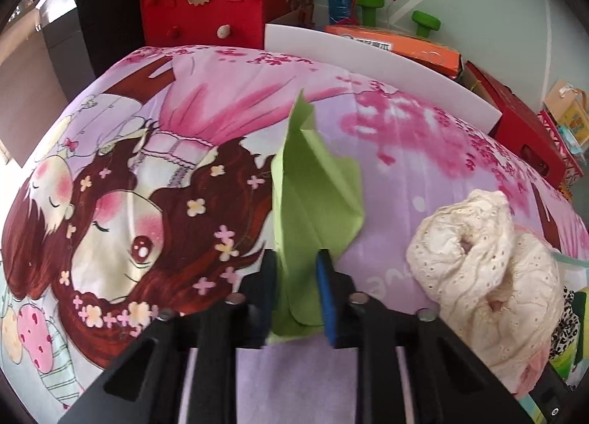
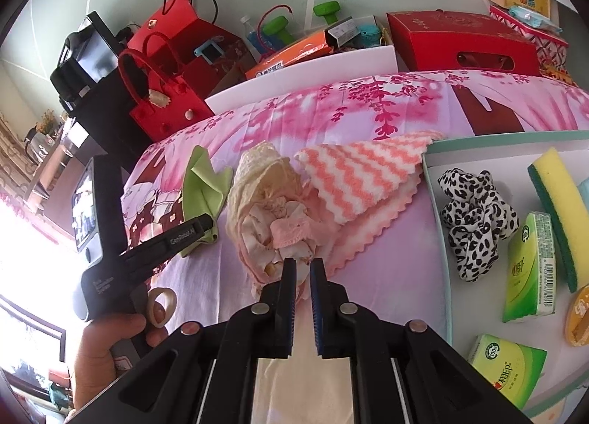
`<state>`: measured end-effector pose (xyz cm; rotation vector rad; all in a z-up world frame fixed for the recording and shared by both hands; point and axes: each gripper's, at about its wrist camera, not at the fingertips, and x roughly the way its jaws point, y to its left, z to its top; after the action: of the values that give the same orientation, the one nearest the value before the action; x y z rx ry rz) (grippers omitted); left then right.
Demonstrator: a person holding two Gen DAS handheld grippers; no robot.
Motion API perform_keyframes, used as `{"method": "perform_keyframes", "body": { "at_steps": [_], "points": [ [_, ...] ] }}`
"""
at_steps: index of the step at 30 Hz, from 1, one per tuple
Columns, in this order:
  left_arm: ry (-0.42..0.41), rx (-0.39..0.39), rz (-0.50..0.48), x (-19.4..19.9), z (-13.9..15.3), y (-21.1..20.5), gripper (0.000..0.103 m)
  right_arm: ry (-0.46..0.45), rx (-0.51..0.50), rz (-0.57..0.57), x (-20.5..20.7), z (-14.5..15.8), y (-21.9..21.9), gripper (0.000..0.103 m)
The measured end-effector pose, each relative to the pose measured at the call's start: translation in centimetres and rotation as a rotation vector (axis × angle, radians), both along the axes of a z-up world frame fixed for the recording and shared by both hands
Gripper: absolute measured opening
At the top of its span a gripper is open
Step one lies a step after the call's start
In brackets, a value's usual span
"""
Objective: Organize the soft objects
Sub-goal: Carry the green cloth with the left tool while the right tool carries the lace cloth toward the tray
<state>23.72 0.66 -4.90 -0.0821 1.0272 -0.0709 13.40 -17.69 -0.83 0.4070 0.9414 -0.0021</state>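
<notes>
A crumpled green cloth [image 1: 313, 184] lies on the cartoon-print bed sheet [image 1: 121, 173]. Its near end runs between the fingers of my left gripper [image 1: 296, 262], which is shut on it. The right wrist view shows that gripper [image 2: 208, 227] at the green cloth's [image 2: 202, 181] lower corner. A cream lace bundle [image 2: 268, 199] with pink baby clothes inside lies mid-bed, next to a coral zigzag towel [image 2: 364, 173]. My right gripper [image 2: 303, 263] is shut to a thin slit at the bundle's near edge. Whether it pinches fabric I cannot tell.
A teal-rimmed tray [image 2: 497, 135] at the right holds a leopard scrunchie [image 2: 475, 217], a yellow sponge [image 2: 559, 203] and green tissue packs [image 2: 530, 265]. Behind the bed stand a white board [image 1: 386, 66], red felt bags [image 1: 206, 7] and boxes. A hand [image 2: 106, 346] holds the left gripper.
</notes>
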Motion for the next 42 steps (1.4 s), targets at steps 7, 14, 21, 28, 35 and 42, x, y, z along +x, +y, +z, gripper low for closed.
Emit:
{"method": "perform_keyframes", "body": {
  "at_steps": [7, 14, 21, 28, 35, 42],
  "points": [
    [0.025, -0.050, 0.007, -0.3, 0.1, 0.1, 0.007, 0.016, 0.000, 0.019, 0.3, -0.5, 0.1, 0.010],
    [0.049, -0.123, 0.037, -1.6, 1.4, 0.8, 0.006, 0.030, 0.007, 0.037, 0.5, -1.0, 0.3, 0.010],
    [-0.014, -0.128, 0.036, -3.5, 4.3, 1.4, 0.006, 0.012, 0.018, 0.034, 0.4, -0.5, 0.1, 0.037],
    [-0.068, -0.190, 0.045, -5.9, 7.2, 2.9, 0.006, -0.036, 0.006, 0.067, 0.2, 0.8, 0.7, 0.048],
    [-0.133, -0.199, 0.030, -8.2, 9.5, 3.1, 0.006, 0.037, -0.017, 0.096, 1.2, -1.6, 2.0, 0.048],
    [-0.122, -0.201, 0.024, -8.1, 9.3, 3.1, 0.006, 0.083, 0.002, 0.101, 1.7, -3.3, 2.2, 0.019]
  ]
}}
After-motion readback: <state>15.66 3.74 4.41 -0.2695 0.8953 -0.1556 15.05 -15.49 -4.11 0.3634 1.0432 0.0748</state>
